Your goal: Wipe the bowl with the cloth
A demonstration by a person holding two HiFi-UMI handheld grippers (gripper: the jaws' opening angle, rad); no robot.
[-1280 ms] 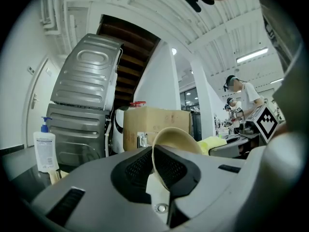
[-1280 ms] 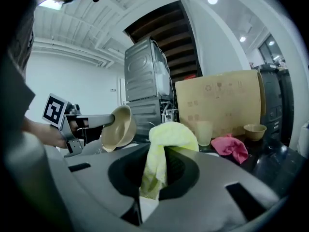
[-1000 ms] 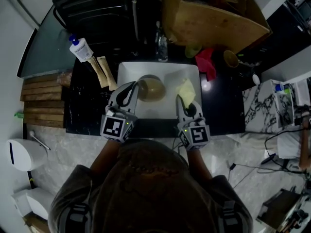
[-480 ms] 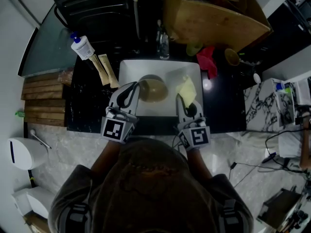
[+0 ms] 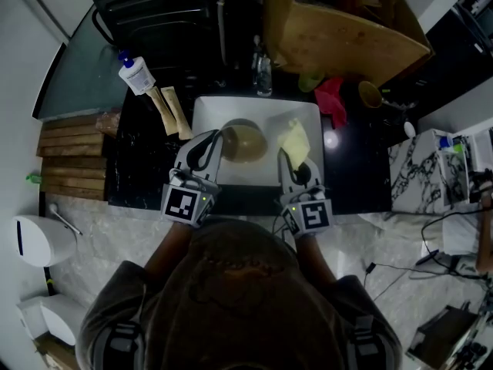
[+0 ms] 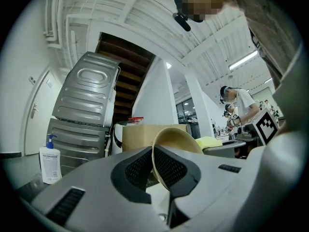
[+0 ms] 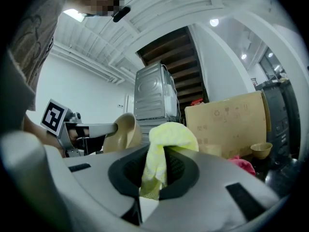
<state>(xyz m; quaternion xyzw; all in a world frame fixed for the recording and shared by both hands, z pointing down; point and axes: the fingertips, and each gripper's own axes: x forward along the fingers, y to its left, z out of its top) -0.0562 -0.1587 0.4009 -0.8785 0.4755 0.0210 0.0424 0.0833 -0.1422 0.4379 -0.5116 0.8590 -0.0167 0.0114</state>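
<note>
A tan bowl point(image 5: 245, 140) hangs above the white sink point(image 5: 254, 108), tipped on its side and pinched by its rim between the closed jaws of the left gripper point(image 5: 216, 139). The left gripper view shows the rim's edge wedged between the ribbed pads. Just to its right but apart from it, the yellow-green cloth point(image 5: 293, 139) is bunched up and clamped in the narrow jaws of the right gripper point(image 5: 290, 160), a loose fold standing above the fingertips. Neither cloth nor bowl touches the other, so the wiping looks not yet begun. Around the sink lie a black counter point(image 5: 354, 168), a soap pump bottle point(image 5: 136, 75), a cardboard box point(image 5: 339, 21) and a red rag point(image 5: 331, 99). The likely hazard is the thin hold on the rim: pressing the cloth hard against the bowl's wall could lever it out of the jaws and drop it into the sink. The cloth, held only by a fold, could also drag free if it catches.
</note>
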